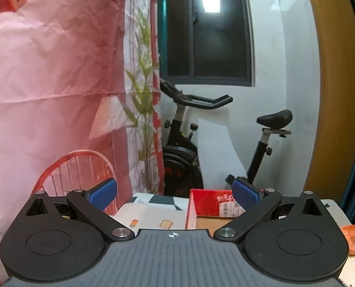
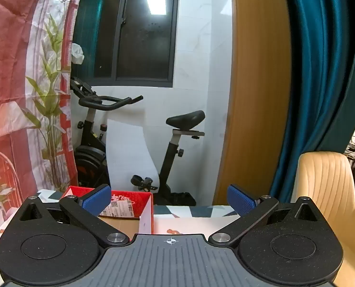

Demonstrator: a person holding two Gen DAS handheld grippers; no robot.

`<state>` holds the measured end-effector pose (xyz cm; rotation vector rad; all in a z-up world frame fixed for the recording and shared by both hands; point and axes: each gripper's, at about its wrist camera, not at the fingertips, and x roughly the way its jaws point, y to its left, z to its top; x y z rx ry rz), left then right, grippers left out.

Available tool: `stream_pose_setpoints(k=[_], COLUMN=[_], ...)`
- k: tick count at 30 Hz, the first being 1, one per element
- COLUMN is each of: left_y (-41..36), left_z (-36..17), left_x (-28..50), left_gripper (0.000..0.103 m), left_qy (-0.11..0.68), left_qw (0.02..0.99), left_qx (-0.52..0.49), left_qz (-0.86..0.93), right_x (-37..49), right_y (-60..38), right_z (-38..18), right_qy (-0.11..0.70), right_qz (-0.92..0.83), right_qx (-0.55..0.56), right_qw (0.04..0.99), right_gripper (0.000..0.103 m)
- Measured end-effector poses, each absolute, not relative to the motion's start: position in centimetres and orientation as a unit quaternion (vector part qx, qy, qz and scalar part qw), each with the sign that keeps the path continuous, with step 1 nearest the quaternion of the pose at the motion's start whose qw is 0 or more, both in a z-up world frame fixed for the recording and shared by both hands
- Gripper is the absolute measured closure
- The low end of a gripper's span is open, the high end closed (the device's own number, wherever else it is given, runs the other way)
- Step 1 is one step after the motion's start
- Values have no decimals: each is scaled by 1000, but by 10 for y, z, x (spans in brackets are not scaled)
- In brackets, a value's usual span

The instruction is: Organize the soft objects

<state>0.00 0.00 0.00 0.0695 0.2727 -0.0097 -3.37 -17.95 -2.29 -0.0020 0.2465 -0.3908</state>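
Warm, fairly dim indoor light fills the room, a ceiling lamp mirrored as a bright glaring rectangle in the dark window (image 1: 208,31), while fisheye bending curves the wooden door frame (image 2: 256,95) and teal curtain (image 2: 320,83) at the edges, and the pink cloth (image 1: 53,71) looks soft and washed out.

Red box (image 2: 120,201) bears an unreadable printed label.

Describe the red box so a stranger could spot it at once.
Find the black exercise bike under the dark window. Just in front of it, on the patterned table, sits the red box, open-topped, with a white shipping label inside.
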Motion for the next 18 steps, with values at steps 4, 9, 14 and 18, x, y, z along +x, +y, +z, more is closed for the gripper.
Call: stream_pose_setpoints(k=[4, 9, 14, 18], left_y=[-2, 0, 0, -2], left_z=[-1, 3, -1, -1], left_x=[2, 3, 2, 2], left_gripper=[0, 0, 0, 0], left_qy=[150, 140, 137, 136], left_qw=[988, 989, 990, 989], left_qx=[38, 31, 38, 39], left_qz=[-6, -18, -26, -29], right_x=[-34, -33, -32, -30], right_y=[-179, -178, -177, -177], right_z=[-22, -22, -20, -19], right_qy=[126, 126, 126, 126], right_qz=[-192, -192, -192, -191], right_qx=[4, 2, 1, 2], right_qw=[973, 973, 973, 973], right_gripper=[0, 0, 0, 0])
